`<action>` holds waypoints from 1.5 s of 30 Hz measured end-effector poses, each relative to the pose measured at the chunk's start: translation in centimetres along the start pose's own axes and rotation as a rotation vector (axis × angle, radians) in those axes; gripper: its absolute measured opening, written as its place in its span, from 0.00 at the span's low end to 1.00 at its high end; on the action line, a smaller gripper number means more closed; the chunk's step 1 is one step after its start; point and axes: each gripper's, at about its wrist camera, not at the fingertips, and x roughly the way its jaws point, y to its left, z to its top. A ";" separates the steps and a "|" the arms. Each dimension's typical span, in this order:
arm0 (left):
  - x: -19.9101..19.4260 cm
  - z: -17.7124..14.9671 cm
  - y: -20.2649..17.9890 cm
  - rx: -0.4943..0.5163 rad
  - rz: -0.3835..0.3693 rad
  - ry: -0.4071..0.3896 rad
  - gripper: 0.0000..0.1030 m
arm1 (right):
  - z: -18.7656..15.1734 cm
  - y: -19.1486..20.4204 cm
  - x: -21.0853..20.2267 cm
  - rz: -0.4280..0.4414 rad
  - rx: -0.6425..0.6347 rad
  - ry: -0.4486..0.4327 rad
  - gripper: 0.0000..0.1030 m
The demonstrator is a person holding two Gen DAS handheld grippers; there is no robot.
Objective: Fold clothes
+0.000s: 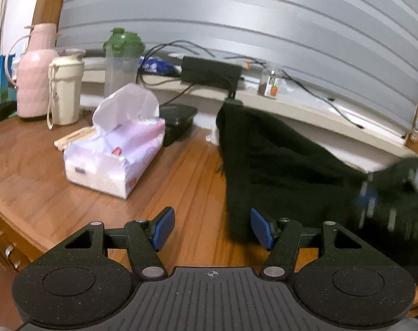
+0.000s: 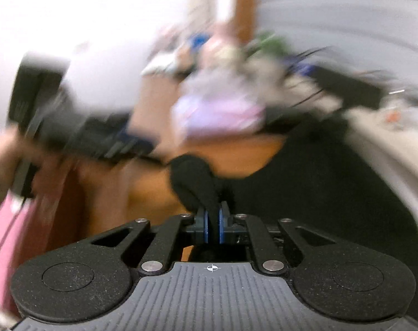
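Two grippers in play. Right gripper (image 2: 213,227) pressed together, blue pads pinching bunched fold of black garment (image 2: 193,182); rest of cloth trails right over wooden counter (image 2: 148,193); surroundings blurred. Left gripper (image 1: 212,227) spread wide, nothing between pads, hovering above counter beside garment's left edge. Tissue pack (image 1: 117,154) left of garment; pink flask (image 1: 36,71) near back edge.

Bare wooden table (image 1: 181,171) lies open ahead at 12 o'clock; tissue pack (image 1: 117,151) blocks at 10 o'clock, black garment (image 1: 277,165) at 2 o'clock.
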 end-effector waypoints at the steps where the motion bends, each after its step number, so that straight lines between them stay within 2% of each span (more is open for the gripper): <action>1: 0.0 0.3 -0.1 -0.002 -0.007 -0.005 0.64 | 0.4 -2.0 -0.7 -0.045 0.041 -0.024 0.08; 3: 0.2 0.9 -0.7 0.000 -0.026 -0.013 0.64 | 0.8 -6.1 -1.5 -0.128 0.131 -0.048 0.08; 6: 0.9 1.7 -1.8 0.017 -0.056 -0.019 0.65 | -0.7 -11.6 -1.0 -0.177 0.274 0.034 0.08; 8: 1.7 2.2 -2.9 0.035 -0.076 -0.018 0.66 | -2.1 -13.2 -1.1 -0.192 0.323 0.055 0.13; 10: 2.7 2.5 -4.0 0.047 -0.096 -0.016 0.66 | -2.9 -13.8 -1.7 -0.183 0.359 0.036 0.16; 16: 6.1 3.7 -6.5 0.004 -0.182 -0.013 0.65 | -3.2 -12.8 -2.2 -0.150 0.355 0.008 0.17; 24: 11.7 5.9 -8.1 -0.167 -0.309 0.032 0.61 | -2.9 -11.3 -3.0 -0.143 0.294 0.011 0.24; 29: 15.0 5.9 -9.1 -0.229 -0.301 0.082 0.61 | -3.7 -11.1 -3.0 -0.115 0.302 0.025 0.25; 37: 16.3 5.7 -9.2 -0.308 -0.273 0.089 0.61 | -4.7 -9.5 -2.6 -0.070 0.254 -0.008 0.25; 38: 16.2 5.7 -9.2 -0.311 -0.267 0.080 0.56 | -4.8 -9.2 -2.6 -0.063 0.244 -0.014 0.24; 39: 15.9 5.7 -9.1 -0.307 -0.261 0.067 0.43 | -4.8 -8.8 -2.5 -0.057 0.233 -0.024 0.24; 45: 14.2 5.4 -8.9 -0.290 -0.262 0.017 0.31 | -4.5 -6.8 -2.8 -0.044 0.169 -0.053 0.24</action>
